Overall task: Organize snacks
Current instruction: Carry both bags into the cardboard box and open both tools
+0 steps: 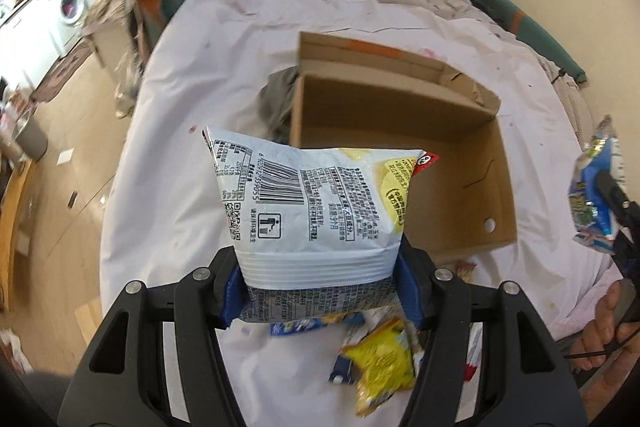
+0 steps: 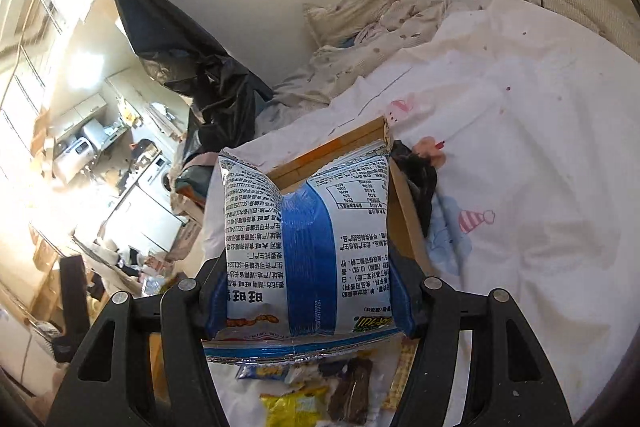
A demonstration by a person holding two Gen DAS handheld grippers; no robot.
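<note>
Your left gripper [image 1: 318, 285] was clamped on a white snack bag [image 1: 316, 203], its fingers [image 1: 410, 291] spread only as wide as the bag's sealed end, holding it above the bed near the open cardboard box [image 1: 452, 163]. Your right gripper [image 2: 308, 301] likewise pinched a blue-and-white snack bag [image 2: 306, 247], lifted over loose snacks [image 2: 296, 403].
</note>
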